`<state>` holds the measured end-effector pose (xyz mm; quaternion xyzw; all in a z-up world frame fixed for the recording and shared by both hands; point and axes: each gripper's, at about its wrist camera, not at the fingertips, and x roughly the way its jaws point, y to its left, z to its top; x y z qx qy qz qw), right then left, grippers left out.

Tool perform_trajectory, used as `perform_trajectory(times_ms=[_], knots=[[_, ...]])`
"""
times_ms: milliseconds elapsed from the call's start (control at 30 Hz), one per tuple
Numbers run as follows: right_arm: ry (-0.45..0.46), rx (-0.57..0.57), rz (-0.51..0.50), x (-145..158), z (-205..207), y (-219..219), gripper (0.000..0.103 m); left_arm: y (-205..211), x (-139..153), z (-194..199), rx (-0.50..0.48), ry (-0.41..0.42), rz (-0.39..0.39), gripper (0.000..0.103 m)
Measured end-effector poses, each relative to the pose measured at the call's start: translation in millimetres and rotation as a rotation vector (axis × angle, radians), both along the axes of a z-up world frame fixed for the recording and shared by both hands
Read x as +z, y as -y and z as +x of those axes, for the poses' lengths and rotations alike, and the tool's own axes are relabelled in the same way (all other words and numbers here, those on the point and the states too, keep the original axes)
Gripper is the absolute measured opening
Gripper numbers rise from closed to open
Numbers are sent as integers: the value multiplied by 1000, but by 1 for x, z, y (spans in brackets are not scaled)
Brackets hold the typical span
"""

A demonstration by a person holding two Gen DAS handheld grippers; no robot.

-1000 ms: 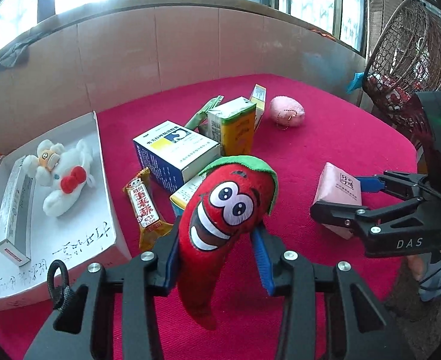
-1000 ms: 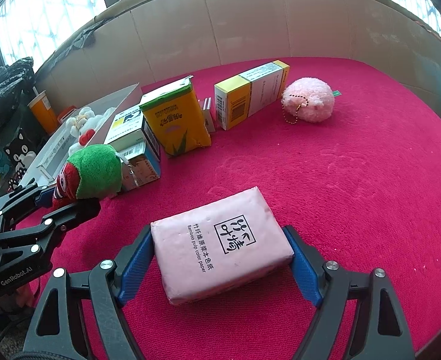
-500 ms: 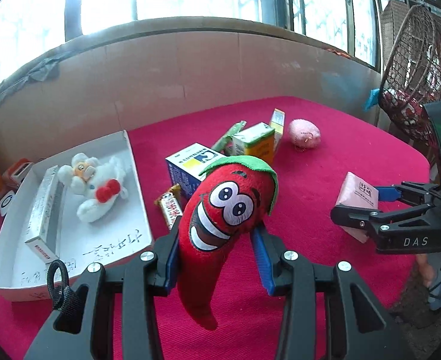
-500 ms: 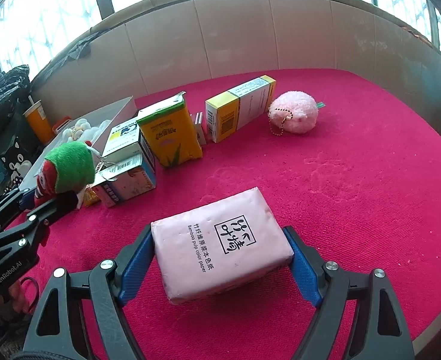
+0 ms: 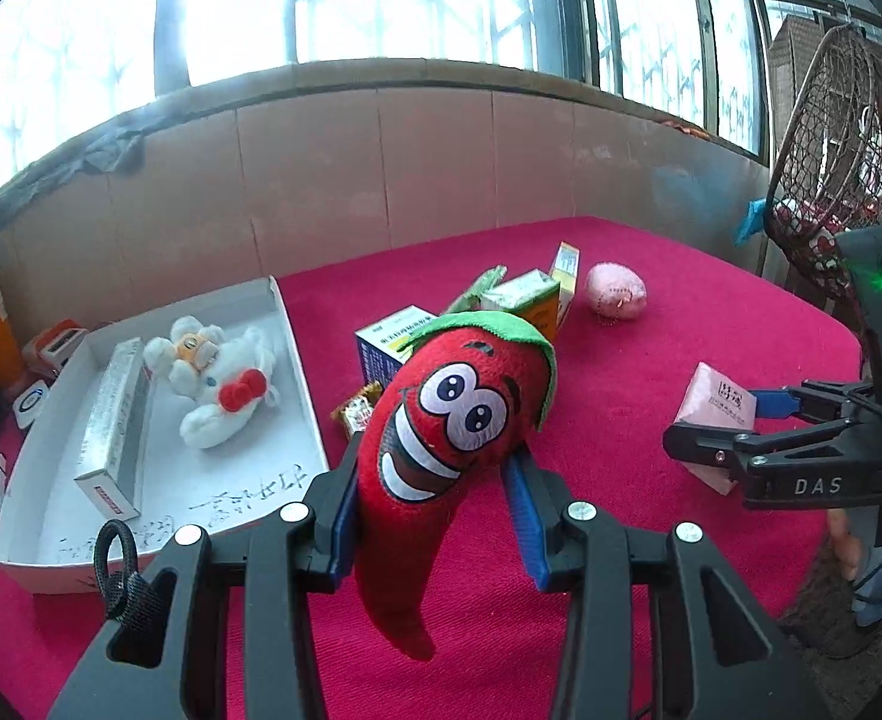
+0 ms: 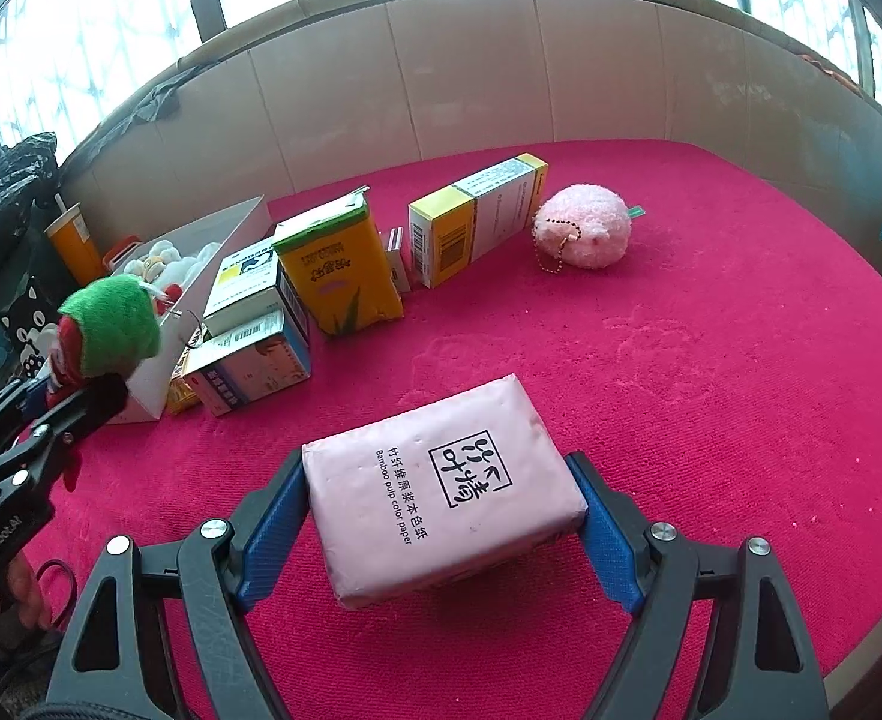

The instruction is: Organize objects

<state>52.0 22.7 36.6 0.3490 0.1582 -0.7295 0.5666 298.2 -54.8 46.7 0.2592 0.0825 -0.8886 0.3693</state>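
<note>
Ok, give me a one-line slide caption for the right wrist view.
Right gripper clamps a pink tissue pack above the red tablecloth, boxes and pink plush beyond.

My right gripper [image 6: 444, 531] clamps a pink tissue pack [image 6: 441, 489] above the red tablecloth [image 6: 711, 360]. Ahead stand a yellow carton [image 6: 339, 270], boxes and a pink plush ball [image 6: 585, 225]; at far left my left gripper [image 6: 51, 414] grips a chilli plush [image 6: 108, 324].

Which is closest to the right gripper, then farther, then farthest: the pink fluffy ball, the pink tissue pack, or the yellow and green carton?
1. Pink tissue pack, held in the right gripper.
2. Yellow and green carton, ahead, leftward.
3. Pink fluffy ball, far back, rightward.
</note>
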Motion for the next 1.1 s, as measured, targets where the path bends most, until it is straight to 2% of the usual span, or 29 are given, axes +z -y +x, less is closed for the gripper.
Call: perform_trajectory(times_ms=[1100], knots=[[-11,5,-17,11,5,1,87,3,9,28,66,-85,23,42]])
